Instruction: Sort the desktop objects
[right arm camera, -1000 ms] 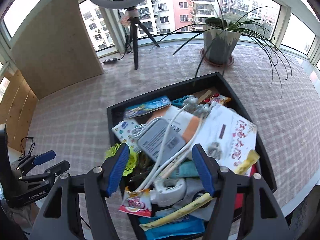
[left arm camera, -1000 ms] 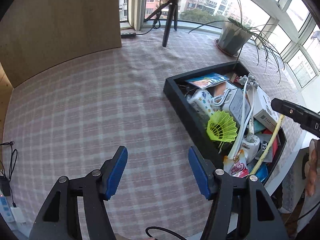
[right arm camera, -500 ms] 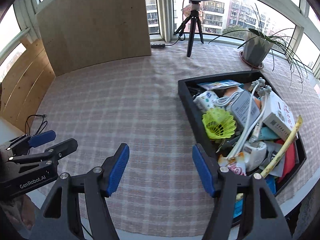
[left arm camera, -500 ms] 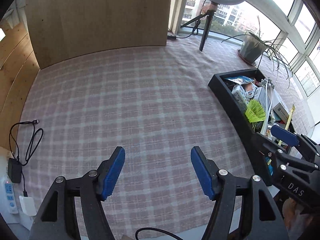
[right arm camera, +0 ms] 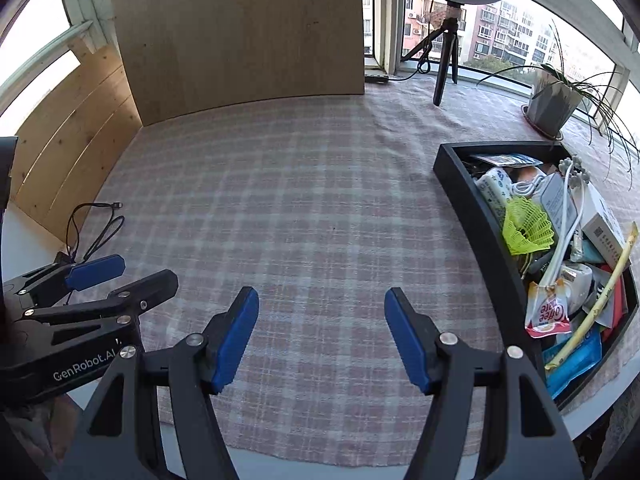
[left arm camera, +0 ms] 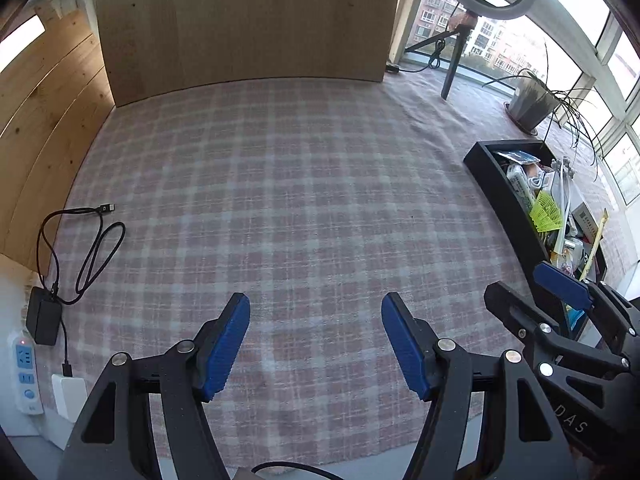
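Sorting looks finished: the black tray (right arm camera: 472,216) at three o'clock holds every item, the checked counter (right arm camera: 304,208) lies bare, and both grippers' fingers (left arm camera: 224,340) (right arm camera: 236,340) gape wide, gripping nothing.

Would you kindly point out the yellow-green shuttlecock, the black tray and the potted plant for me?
yellow-green shuttlecock (right arm camera: 528,226): right wrist view, on its mesh skirt.
black tray (right arm camera: 476,216): right wrist view, on its left wall.
potted plant (right arm camera: 554,106): right wrist view, on the pot's side.
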`<state>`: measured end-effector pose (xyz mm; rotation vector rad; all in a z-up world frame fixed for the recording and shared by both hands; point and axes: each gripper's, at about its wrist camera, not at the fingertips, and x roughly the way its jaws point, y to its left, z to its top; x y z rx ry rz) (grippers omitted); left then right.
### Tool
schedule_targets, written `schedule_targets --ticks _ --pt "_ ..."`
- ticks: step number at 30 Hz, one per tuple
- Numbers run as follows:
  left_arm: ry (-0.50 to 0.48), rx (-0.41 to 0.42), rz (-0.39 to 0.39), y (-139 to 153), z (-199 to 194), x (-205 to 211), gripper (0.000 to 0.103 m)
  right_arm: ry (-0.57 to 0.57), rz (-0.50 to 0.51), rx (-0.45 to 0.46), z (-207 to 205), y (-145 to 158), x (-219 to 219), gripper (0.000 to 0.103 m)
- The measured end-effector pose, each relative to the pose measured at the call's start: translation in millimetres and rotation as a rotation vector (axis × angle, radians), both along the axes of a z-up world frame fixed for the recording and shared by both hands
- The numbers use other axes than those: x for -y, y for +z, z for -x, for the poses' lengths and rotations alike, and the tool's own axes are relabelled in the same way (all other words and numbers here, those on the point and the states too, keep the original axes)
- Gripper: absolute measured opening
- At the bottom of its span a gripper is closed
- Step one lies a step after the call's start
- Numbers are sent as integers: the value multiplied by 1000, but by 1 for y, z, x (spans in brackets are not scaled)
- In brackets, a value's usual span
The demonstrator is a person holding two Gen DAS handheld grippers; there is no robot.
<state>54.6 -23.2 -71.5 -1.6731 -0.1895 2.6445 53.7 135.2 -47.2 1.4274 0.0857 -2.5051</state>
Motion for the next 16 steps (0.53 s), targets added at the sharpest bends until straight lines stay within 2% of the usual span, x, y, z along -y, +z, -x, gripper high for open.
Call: schedule_targets --ticks 16 --pt "52 -23 0 -5 1 30 70 40 -12 25 9 -14 36 65"
